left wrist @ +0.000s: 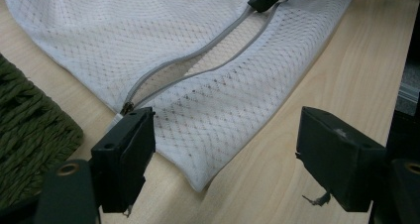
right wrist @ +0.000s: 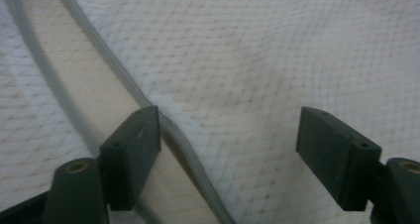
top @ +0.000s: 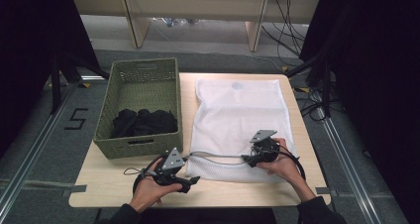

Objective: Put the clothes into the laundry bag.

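A white mesh laundry bag (top: 237, 112) lies flat on the wooden table (top: 114, 184). Its grey zipper (top: 218, 156) runs along the near edge and gapes partly apart. My left gripper (top: 192, 180) stands open at the bag's near left corner. In the left gripper view the left gripper (left wrist: 225, 130) straddles that bag corner (left wrist: 208, 149), with the zipper pull (left wrist: 127, 106) just off one jaw. My right gripper (top: 246, 159) rests open on the mesh by the zipper's right part. In the right gripper view the right gripper (right wrist: 228, 122) spans mesh (right wrist: 257, 60), and the zipper tape (right wrist: 124, 80) runs past one jaw.
A green woven basket (top: 141, 78) stands at the table's left, holding dark clothes (top: 143, 122). Its side (left wrist: 29, 120) lies close to my left gripper. Bare wood (left wrist: 341, 60) borders the bag on the right. Cables and shelf legs sit beyond the far edge.
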Demonstrator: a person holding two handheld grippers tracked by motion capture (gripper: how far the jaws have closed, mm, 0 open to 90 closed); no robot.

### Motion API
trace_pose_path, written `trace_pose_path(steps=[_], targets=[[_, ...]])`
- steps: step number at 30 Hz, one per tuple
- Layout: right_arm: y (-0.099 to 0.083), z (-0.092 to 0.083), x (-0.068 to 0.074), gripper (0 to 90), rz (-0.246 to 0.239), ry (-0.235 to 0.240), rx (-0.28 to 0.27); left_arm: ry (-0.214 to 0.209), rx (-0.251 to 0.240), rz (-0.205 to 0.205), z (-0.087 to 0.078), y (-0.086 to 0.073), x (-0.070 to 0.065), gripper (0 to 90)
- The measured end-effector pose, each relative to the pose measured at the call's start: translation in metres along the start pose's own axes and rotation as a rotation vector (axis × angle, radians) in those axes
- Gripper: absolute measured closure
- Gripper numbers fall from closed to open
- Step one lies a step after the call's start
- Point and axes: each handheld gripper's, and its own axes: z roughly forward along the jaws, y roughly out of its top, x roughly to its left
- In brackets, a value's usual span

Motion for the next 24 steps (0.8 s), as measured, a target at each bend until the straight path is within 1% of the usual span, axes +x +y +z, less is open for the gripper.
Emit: trace_pose_path(steps=[1,2,3,4,5,6,7,8,10,11,12,13,14,15,16,17,18,19,20,21,22,23,24], targets=[[0.002,0.001,-0.004,37.2,-0.047,-0.044,-0.015,0.008,0.016,0.014,-0.001,0.0,0.001,22.9],[0.002,0.001,-0.004,37.2,-0.047,-0.044,-0.015,0.008,0.016,0.014,-0.001,0.0,0.001,22.9],[0.004,0.0,-0.008,47.8,-0.072,-0.091,-0.003,0.008,0.012,0.003,0.0,0.0,0.001,22.9],[0.004,0.0,-0.008,47.8,-0.072,-0.091,-0.003,0.008,0.012,0.003,0.0,0.0,0.001,23.0],[0.005,0.0,-0.01,53.1,-0.072,-0.095,-0.006,0.007,0.017,0.006,0.0,0.0,0.001,23.0],[0.005,0.001,-0.012,56.1,-0.065,-0.101,-0.012,0.0,0.02,0.015,0.0,0.0,0.002,23.2],[0.006,0.001,-0.014,58.4,-0.072,-0.1,-0.019,0.003,0.023,0.014,0.001,0.001,0.002,23.2],[0.007,0.002,-0.014,60.9,-0.055,-0.099,-0.021,0.005,0.007,-0.001,0.002,0.0,0.001,23.2],[0.008,0.005,-0.013,66.5,-0.061,-0.082,-0.021,0.007,0.004,-0.001,0.002,0.0,0.001,23.3],[0.009,0.006,-0.012,68.6,-0.076,-0.073,-0.019,0.009,0.016,0.015,0.002,0.001,0.002,23.5],[0.01,0.007,-0.012,70.4,-0.099,-0.073,-0.017,0.011,0.018,0.008,0.001,0.001,0.002,23.6],[0.011,0.008,-0.011,71.8,-0.104,-0.07,-0.016,0.02,0.023,0.016,0.001,0.001,0.003,23.6],[0.013,0.01,-0.011,73.4,-0.118,-0.057,-0.027,0.022,0.028,0.024,0.001,0.0,0.004,23.7],[0.014,0.011,-0.009,77.5,-0.102,-0.046,-0.016,0.021,0.023,0.007,0.0,0.0,0.004,23.9],[0.014,0.011,-0.009,77.5,-0.102,-0.046,-0.016,0.021,0.023,0.007,0.0,0.0,0.004,23.9],[0.015,0.014,-0.007,81.1,-0.079,-0.05,-0.032,0.009,0.014,-0.005,0.0,0.0,0.004,23.9],[0.016,0.013,-0.008,82.5,-0.085,-0.036,-0.019,0.009,0.014,-0.005,0.0,0.0,0.004,23.9],[0.016,0.013,-0.008,82.5,-0.085,-0.036,-0.019,0.013,0.025,0.006,-0.001,0.0,0.005,23.9],[0.016,0.014,-0.008,83.1,-0.071,-0.034,-0.022,0.007,0.021,0.005,0.0,0.0,0.004,23.9],[0.016,0.015,-0.008,83.9,-0.078,-0.033,-0.025,0.01,0.023,0.01,-0.001,0.0,0.004,23.9],[0.016,0.016,-0.008,85.0,-0.064,-0.037,-0.03,0.013,0.026,0.011,-0.001,0.0,0.005,23.9],[0.016,0.015,-0.008,86.5,-0.064,-0.046,-0.03,0.022,0.023,0.008,-0.001,0.0,0.004,23.9],[0.016,0.015,-0.008,86.5,-0.064,-0.046,-0.03,0.022,0.014,-0.001,-0.002,0.0,0.004,23.9]])
